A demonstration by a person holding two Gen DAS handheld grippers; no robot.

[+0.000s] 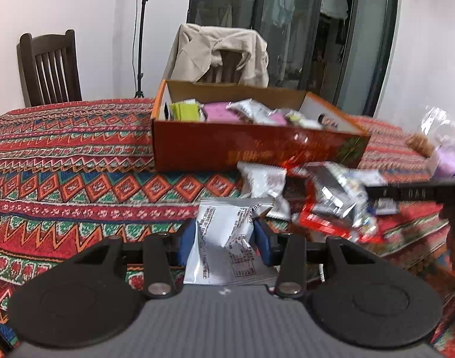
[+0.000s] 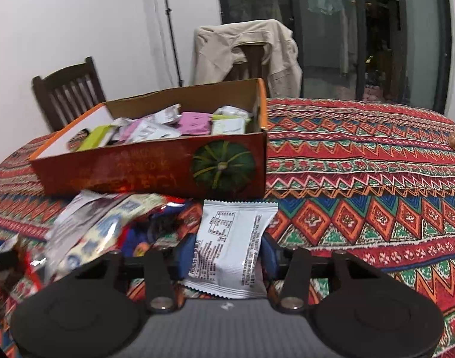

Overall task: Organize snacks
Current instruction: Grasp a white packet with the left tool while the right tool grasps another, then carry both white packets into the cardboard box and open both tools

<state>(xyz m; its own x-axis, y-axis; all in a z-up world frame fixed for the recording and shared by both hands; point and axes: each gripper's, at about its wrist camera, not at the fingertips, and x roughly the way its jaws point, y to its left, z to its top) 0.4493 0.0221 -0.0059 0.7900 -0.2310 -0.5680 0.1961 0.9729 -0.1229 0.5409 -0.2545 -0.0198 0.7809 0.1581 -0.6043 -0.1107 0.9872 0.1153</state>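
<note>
My left gripper (image 1: pixel 224 240) is shut on a white snack packet (image 1: pixel 224 238), held between its blue pads above the patterned tablecloth. My right gripper (image 2: pixel 229 253) is shut on another white snack packet (image 2: pixel 233 238). An open red cardboard box (image 1: pixel 251 146) with several snack packets inside stands ahead; it also shows in the right wrist view (image 2: pixel 155 167). A loose pile of snack packets (image 1: pixel 326 200) lies in front of the box, to the left in the right wrist view (image 2: pixel 102 223). The other gripper's arm (image 1: pixel 415 192) reaches in from the right.
The table (image 1: pixel 78 155) has a red patterned cloth (image 2: pixel 361 179). A dark wooden chair (image 1: pixel 48 65) and a chair draped with a beige jacket (image 1: pixel 218 53) stand behind it. A clear bag (image 1: pixel 436 137) lies at the right edge. A tripod pole (image 1: pixel 141 29) stands by the wall.
</note>
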